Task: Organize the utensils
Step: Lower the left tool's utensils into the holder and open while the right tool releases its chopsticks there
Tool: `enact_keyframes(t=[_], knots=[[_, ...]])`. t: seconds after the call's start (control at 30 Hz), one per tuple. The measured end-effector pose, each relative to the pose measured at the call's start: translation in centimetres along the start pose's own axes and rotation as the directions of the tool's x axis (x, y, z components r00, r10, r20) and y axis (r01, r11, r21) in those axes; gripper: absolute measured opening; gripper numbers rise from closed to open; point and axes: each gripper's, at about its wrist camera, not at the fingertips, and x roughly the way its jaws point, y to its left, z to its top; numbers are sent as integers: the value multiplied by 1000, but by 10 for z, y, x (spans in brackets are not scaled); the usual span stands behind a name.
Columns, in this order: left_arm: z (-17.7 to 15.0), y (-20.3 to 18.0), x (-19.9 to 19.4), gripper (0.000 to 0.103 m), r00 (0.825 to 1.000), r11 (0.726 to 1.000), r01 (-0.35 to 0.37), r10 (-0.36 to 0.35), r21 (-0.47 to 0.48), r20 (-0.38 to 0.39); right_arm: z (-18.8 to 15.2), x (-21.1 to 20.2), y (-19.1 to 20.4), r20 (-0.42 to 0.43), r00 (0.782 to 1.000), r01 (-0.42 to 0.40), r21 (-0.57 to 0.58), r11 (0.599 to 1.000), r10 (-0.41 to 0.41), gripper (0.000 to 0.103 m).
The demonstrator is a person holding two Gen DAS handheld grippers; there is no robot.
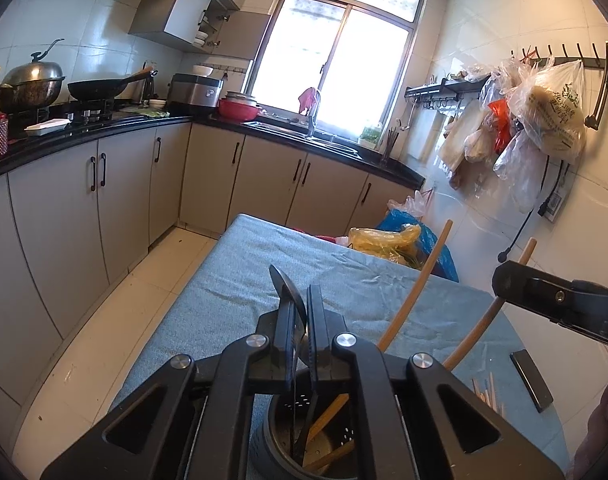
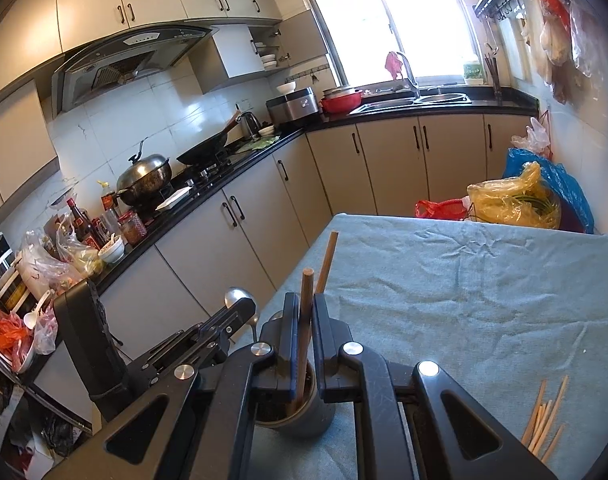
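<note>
A dark perforated utensil holder (image 1: 304, 436) stands on the blue-clothed table (image 1: 232, 280), also in the right wrist view (image 2: 304, 416). My left gripper (image 1: 300, 304) is shut on a metal spoon (image 1: 290, 292) held bowl-up, handle down in the holder; the spoon shows in the right wrist view (image 2: 238, 300). My right gripper (image 2: 304, 312) is shut on a wooden-handled utensil (image 2: 306, 320) standing in the holder; it shows in the left wrist view (image 1: 480, 324). A second wooden handle (image 1: 420, 284) leans in the holder. Loose chopsticks (image 2: 544, 416) lie on the cloth to the right.
A black flat object (image 1: 530, 380) lies on the table right of the holder. Yellow and blue plastic bags (image 2: 520, 200) sit at the table's far end. Kitchen counters with wok (image 2: 208, 148), pot and sink (image 2: 416, 100) run along the left and back walls.
</note>
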Motion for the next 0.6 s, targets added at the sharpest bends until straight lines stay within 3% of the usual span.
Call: enact_keyframes(t=[0.53, 0.6], knots=[[8, -8, -27, 9, 999, 1000, 4, -4, -3, 34, 8, -27, 4, 38, 999, -3, 6, 1000, 3, 14], [11, -9, -32, 15, 999, 1000, 3, -3, -1, 42, 8, -31, 6, 45, 999, -4, 3, 1000, 4, 15]])
